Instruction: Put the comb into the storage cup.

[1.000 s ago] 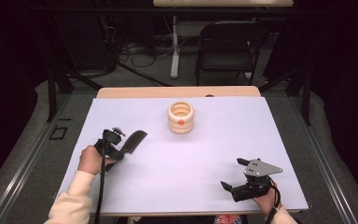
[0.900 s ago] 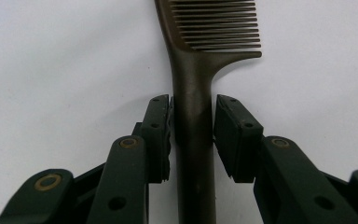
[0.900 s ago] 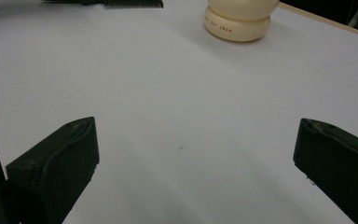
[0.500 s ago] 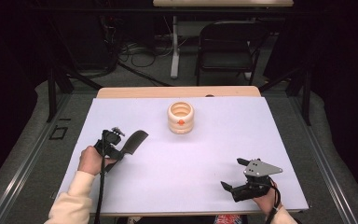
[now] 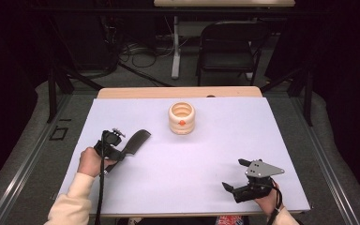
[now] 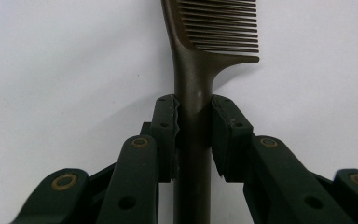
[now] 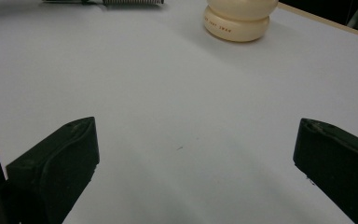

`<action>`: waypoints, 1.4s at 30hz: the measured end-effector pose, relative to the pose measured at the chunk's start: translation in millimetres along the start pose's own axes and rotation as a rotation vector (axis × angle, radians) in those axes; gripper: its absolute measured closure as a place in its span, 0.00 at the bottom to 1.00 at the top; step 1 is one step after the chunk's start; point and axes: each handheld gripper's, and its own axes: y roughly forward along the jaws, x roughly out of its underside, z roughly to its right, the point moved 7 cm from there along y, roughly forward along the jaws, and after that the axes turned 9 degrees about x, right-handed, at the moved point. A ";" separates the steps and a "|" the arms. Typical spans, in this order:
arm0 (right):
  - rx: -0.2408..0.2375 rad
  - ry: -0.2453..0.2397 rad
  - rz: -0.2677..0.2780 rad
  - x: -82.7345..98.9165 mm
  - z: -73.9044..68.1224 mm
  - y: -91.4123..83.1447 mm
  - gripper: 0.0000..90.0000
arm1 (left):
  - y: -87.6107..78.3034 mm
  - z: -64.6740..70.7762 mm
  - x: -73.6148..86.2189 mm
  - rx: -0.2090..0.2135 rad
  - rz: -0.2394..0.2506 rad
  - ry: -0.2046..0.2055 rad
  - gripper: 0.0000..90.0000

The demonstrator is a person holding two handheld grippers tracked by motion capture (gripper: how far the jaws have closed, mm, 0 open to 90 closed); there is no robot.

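Note:
A dark comb lies at the left of the white table, teeth end pointing toward the far right. My left gripper is shut on the comb's handle, with both pads pressed against it. A cream ribbed pot with an orange dot stands upright at the table's far middle; its base shows in the right gripper view. My right gripper rests near the front right edge, open, its jaws wide apart with bare table between them.
A folding chair and cables sit on the floor beyond the table's wooden far edge. Metal rails run along both sides of the table.

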 end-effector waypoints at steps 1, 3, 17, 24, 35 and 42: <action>0.000 0.000 0.000 0.0 0.0 0.0 0.00 | -1.0 0.0 0.1 0.001 0.005 0.005 0.81; 0.001 0.000 0.000 0.0 0.1 0.1 0.00 | -3.0 -0.1 0.4 -0.001 0.015 0.012 0.81; 0.002 0.000 -0.001 0.2 0.1 0.0 0.00 | -13.7 3.7 2.3 0.018 0.117 0.033 0.81; 0.002 0.003 -0.001 0.3 0.1 0.1 0.00 | -18.2 6.4 1.9 0.028 0.181 0.037 0.81; 0.003 0.002 -0.002 0.3 0.4 -0.2 0.00 | -22.5 12.7 -1.4 0.038 0.259 0.060 0.81; 0.003 0.003 -0.002 0.3 0.5 -0.4 0.00 | -24.4 16.4 -3.9 0.034 0.310 0.087 0.81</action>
